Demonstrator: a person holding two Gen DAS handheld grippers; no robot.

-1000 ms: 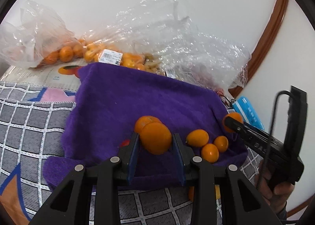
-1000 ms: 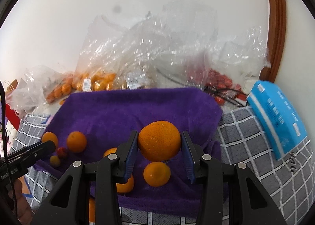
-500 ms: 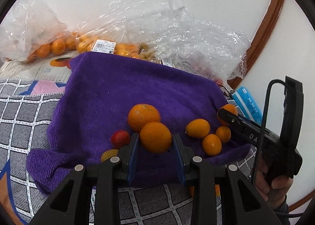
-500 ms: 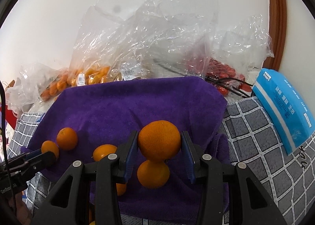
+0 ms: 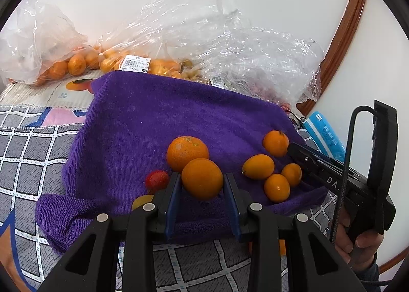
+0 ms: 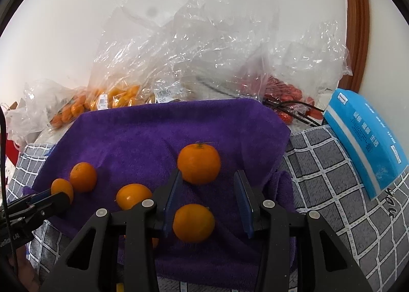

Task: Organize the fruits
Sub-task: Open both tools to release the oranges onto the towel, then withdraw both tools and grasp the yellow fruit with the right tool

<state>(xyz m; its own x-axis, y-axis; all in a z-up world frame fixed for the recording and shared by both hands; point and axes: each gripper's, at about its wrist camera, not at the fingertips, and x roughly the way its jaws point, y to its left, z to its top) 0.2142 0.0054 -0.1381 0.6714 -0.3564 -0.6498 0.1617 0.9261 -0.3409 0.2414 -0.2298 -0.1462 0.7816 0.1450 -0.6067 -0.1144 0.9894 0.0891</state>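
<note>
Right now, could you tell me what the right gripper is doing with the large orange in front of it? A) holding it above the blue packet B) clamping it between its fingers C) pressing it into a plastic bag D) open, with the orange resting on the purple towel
D: in the right wrist view the right gripper stands open, and the large orange sits free on the purple towel just beyond the fingertips.

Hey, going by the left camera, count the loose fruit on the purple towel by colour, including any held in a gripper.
Orange fruit: 6, one held in the left gripper
Red fruit: 1
Yellow fruit: 1, partly hidden
Total: 8
</note>
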